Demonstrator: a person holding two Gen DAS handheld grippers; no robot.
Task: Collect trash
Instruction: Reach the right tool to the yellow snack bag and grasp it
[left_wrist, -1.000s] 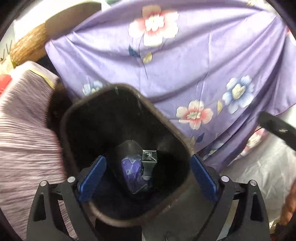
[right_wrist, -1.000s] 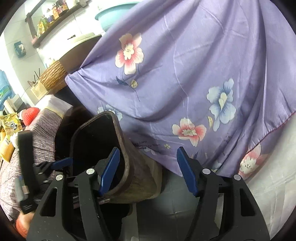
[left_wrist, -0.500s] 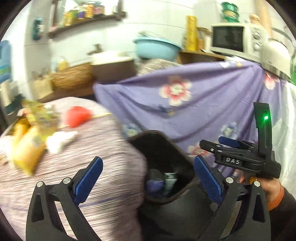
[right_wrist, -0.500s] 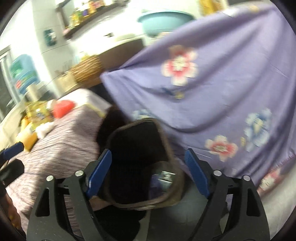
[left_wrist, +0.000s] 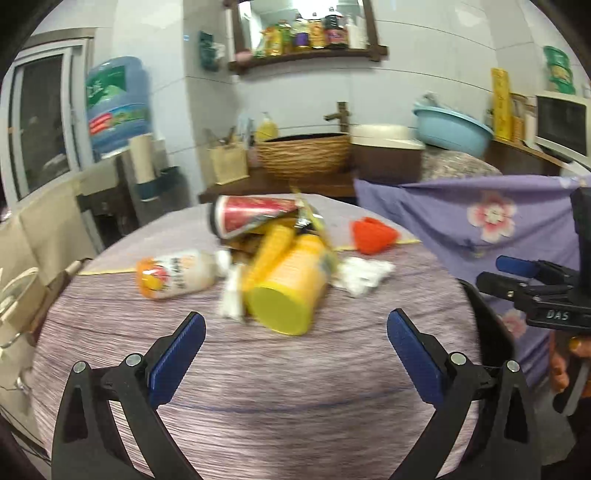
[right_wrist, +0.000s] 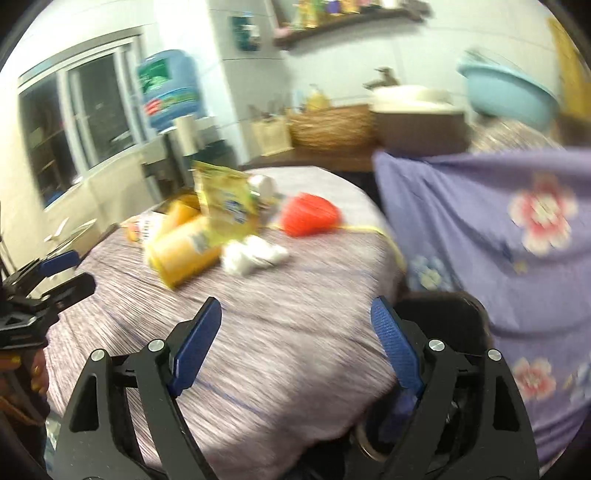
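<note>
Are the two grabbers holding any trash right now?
No. The left gripper and the right gripper both have their jaws open with nothing between them; the trash lies on the table.

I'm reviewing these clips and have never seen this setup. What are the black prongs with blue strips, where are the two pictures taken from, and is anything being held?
No robot here: a person carries a hand-held gripper in each hand, with a camera on each looking along its fingers. The prongs are the left gripper in one view and the right gripper in the other. Both are open and empty; their jaws have just been opening. On the round table lies trash: a yellow can, a white bottle, a red cup, crumpled tissue and a red wrapper. The dark bin stands beside the table.
</note>
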